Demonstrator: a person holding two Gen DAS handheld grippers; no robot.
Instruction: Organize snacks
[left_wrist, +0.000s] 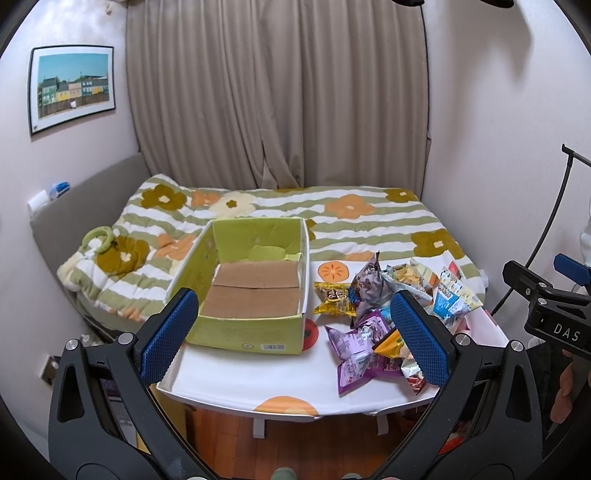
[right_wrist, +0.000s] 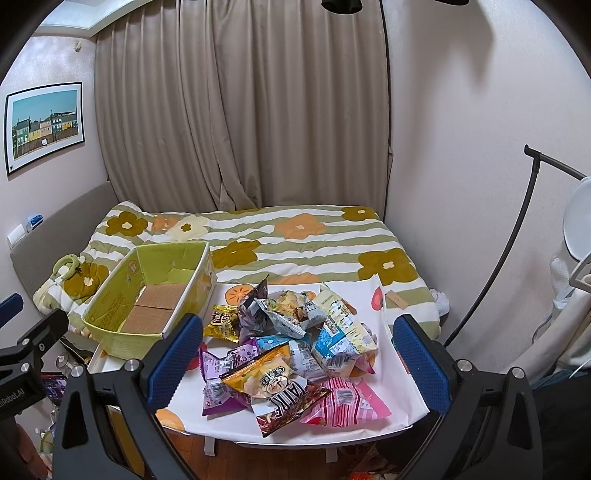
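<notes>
A pile of snack packets (right_wrist: 291, 354) lies on the right half of a small white table (right_wrist: 402, 384); it also shows in the left wrist view (left_wrist: 391, 314). An empty green cardboard box (left_wrist: 251, 291) stands open on the table's left half, also seen in the right wrist view (right_wrist: 147, 295). My left gripper (left_wrist: 295, 336) is open and empty, held above the near table edge between box and pile. My right gripper (right_wrist: 295, 362) is open and empty, hovering over the near side of the pile. The right gripper also shows at the left wrist view's right edge (left_wrist: 546, 306).
A bed with a flowered striped quilt (right_wrist: 295, 243) lies just behind the table, with curtains (right_wrist: 240, 110) behind it. A grey headboard (left_wrist: 85, 210) runs along the left wall. A black stand pole (right_wrist: 509, 236) curves up at the right. Wooden floor (left_wrist: 295, 443) shows below the table.
</notes>
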